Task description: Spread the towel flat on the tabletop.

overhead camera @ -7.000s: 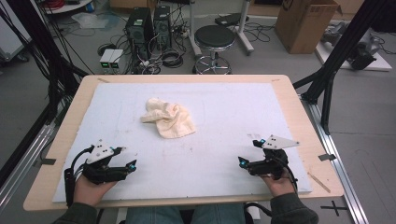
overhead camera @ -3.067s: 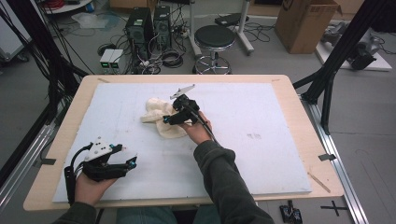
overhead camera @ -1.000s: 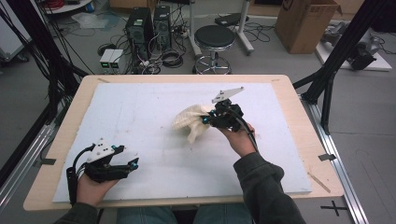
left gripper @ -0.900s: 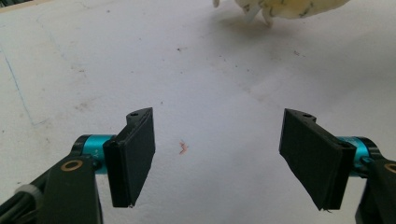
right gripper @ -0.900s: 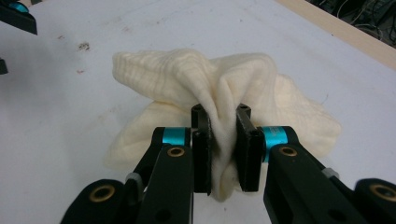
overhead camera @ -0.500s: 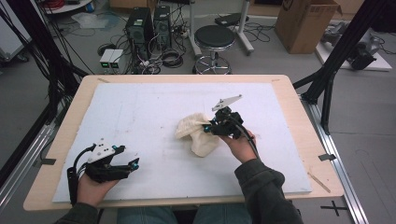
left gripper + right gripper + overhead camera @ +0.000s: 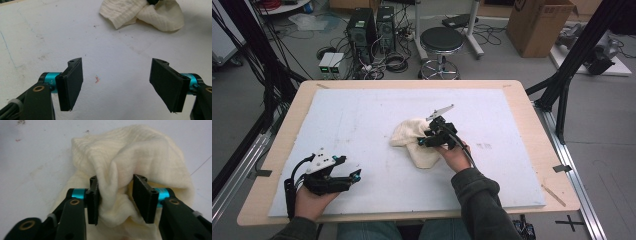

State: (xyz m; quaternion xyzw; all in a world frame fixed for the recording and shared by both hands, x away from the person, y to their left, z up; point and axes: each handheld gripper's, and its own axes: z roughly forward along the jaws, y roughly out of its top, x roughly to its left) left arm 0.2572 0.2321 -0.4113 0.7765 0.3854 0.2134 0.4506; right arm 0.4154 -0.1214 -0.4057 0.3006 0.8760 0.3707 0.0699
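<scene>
Cloth [image 7: 414, 141] dragged right and set down, right tool [image 7: 428, 139] opening — fold between jaws, far edge hidden

1. The cloth [image 7: 412, 137] is a cream, soft, ribbed piece, crumpled into a loose heap rather than spread flat.
2. It lies near the middle of the white table mat [image 7: 362, 120], slightly right of centre.
3. One rumpled fold stands up in a ridge; a flatter flap trails toward the person's side.
4. In the left gripper view the cloth [image 7: 140, 12] lies well apart, at the far edge.
</scene>
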